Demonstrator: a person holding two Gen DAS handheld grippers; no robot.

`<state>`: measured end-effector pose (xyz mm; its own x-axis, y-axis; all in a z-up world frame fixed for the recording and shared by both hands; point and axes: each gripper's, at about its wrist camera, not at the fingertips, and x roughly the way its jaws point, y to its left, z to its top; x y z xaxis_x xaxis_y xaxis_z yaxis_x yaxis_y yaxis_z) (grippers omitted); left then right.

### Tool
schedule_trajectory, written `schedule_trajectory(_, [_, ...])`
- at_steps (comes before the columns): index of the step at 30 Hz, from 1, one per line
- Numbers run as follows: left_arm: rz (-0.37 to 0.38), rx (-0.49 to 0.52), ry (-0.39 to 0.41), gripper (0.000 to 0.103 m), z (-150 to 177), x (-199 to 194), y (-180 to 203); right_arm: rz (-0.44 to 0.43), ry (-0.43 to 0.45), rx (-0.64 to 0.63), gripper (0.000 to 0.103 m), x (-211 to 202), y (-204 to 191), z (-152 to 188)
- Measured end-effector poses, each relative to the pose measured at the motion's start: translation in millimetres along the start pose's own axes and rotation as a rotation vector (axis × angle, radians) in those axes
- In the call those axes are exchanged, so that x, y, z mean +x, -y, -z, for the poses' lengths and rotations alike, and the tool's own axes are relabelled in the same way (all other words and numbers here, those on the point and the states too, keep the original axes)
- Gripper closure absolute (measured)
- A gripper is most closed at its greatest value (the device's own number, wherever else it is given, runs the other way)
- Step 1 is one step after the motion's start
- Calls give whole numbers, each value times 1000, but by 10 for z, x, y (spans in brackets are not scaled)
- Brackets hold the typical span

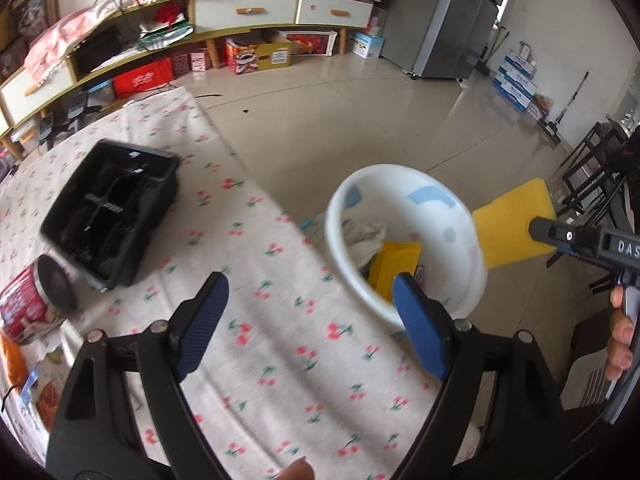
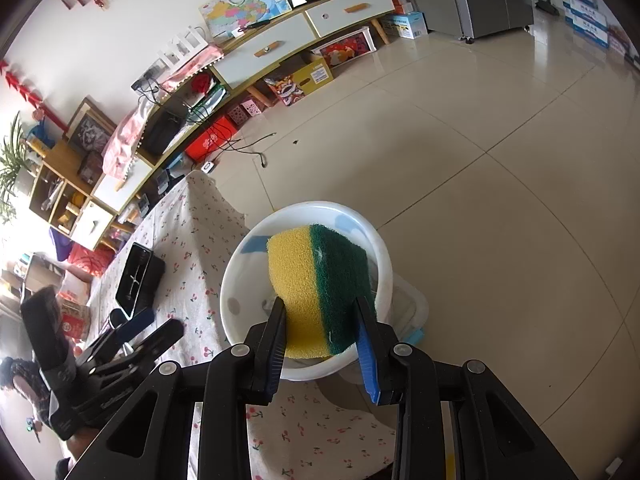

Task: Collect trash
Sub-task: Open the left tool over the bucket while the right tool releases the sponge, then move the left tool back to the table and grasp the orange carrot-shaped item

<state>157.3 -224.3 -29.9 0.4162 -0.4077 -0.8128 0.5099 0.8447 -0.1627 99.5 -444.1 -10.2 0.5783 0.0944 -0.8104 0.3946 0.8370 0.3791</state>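
Note:
A white bin (image 1: 404, 182) stands beside the table's edge, with crumpled paper (image 1: 366, 236) and a yellow wrapper (image 1: 394, 268) inside. My left gripper (image 1: 310, 284) hangs open over the cherry-print tablecloth (image 1: 260, 344) next to the bin, with nothing between its blue pads. My right gripper (image 2: 320, 308) is shut on a yellow and green sponge (image 2: 316, 276), held above the bin's rim (image 2: 240, 264). In the left wrist view the sponge (image 1: 512, 228) shows to the right of the bin, with the right gripper (image 1: 538, 232) clamped on it. The left gripper (image 2: 140, 332) also shows at the lower left of the right wrist view.
A black compartment tray (image 1: 112, 216) and a red can (image 1: 28, 304) lie on the table to the left. Tiled floor (image 1: 380, 120) spreads beyond the bin. A low cabinet (image 1: 248, 12) lines the far wall, a fridge (image 1: 452, 20) stands at the back, dark chairs (image 1: 592, 172) at right.

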Motion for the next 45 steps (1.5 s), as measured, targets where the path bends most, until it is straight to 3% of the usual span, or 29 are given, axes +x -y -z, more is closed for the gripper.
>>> schedule_trajectory(13, [-88, -47, 23, 12, 294, -350, -474, 59, -4, -46, 67, 217, -288, -33])
schedule_trajectory(17, [-104, -66, 31, 11, 397, -475, -624, 76, 4, -41, 45, 215, -365, -24])
schedule_trajectory(24, [-147, -112, 43, 10, 580, -678, -932, 124, 13, -114, 35, 138, -585, 42])
schedule_trajectory(45, [-275, -230, 19, 9, 1073, -1206, -1836, 136, -3, -244, 20, 221, -1261, 352])
